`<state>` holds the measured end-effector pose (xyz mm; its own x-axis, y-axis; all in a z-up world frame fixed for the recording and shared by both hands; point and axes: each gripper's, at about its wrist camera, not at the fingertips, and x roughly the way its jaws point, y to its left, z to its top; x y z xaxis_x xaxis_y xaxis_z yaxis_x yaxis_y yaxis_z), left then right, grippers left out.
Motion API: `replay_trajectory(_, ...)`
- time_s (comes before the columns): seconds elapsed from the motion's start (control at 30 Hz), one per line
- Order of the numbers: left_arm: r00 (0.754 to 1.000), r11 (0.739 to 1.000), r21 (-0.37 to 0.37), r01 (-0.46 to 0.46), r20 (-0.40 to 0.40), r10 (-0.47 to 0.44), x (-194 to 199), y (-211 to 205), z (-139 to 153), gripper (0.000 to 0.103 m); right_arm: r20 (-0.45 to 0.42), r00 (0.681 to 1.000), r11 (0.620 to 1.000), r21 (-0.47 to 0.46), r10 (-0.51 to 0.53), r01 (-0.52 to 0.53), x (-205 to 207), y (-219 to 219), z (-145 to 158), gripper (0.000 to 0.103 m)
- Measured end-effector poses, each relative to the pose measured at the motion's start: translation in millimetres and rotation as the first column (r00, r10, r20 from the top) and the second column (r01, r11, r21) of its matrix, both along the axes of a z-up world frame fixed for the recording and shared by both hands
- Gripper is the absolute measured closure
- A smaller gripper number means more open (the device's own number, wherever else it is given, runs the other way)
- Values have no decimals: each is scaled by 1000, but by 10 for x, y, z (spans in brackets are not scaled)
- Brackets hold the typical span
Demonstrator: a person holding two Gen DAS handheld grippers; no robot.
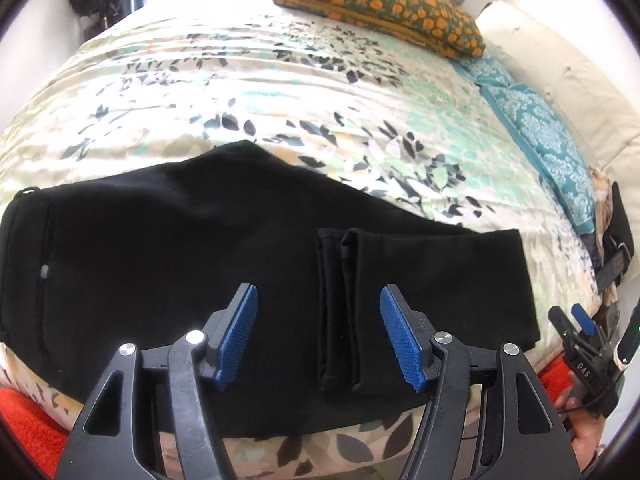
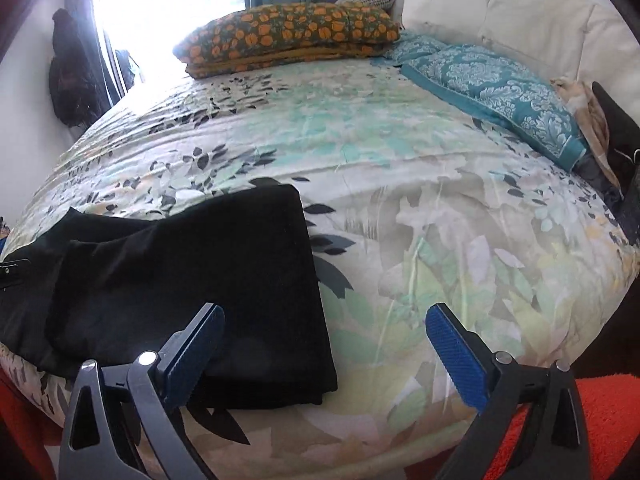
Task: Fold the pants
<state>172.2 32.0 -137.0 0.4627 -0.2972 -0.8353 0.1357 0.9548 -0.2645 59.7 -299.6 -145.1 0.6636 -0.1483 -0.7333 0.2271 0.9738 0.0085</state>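
Note:
Black pants (image 1: 168, 264) lie folded on the floral bedspread (image 1: 280, 92) near the front edge of the bed. The leg ends (image 1: 348, 304) are folded back over the middle, with both hems showing. My left gripper (image 1: 318, 300) is open and empty, hovering just above the pants with the hems between its jaws. My right gripper (image 2: 324, 320) is open and empty at the right end of the folded pants (image 2: 192, 288). Its left finger is over the fabric, its right finger over bare bedspread (image 2: 440, 208). It also shows in the left wrist view (image 1: 576, 320).
An orange-flowered folded blanket (image 1: 376, 0) lies at the far side of the bed. A teal patterned pillow (image 1: 540, 128) and a cream headboard (image 1: 580, 80) are at the right. A red rug (image 2: 608, 416) lies beside the bed. Dark items (image 2: 72, 68) hang by the window.

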Motion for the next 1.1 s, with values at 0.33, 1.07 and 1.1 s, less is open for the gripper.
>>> replay_trajectory(0.33,987,973,168,161,-34,-158,5,-653,-584,31,-156,953,964,86,261,-250,257,593,-451,3)
replay_trajectory(1.07,995,995,28,-92,-26,93,-110,516,-340,31,-106,978,982,81,181,-173,168,414,-324,1)
replay_trajectory(1.1,995,994,50,-98,-15,99,-83,513,-343,31,-99,980,983,81,171,-163,160,391,-312,1)
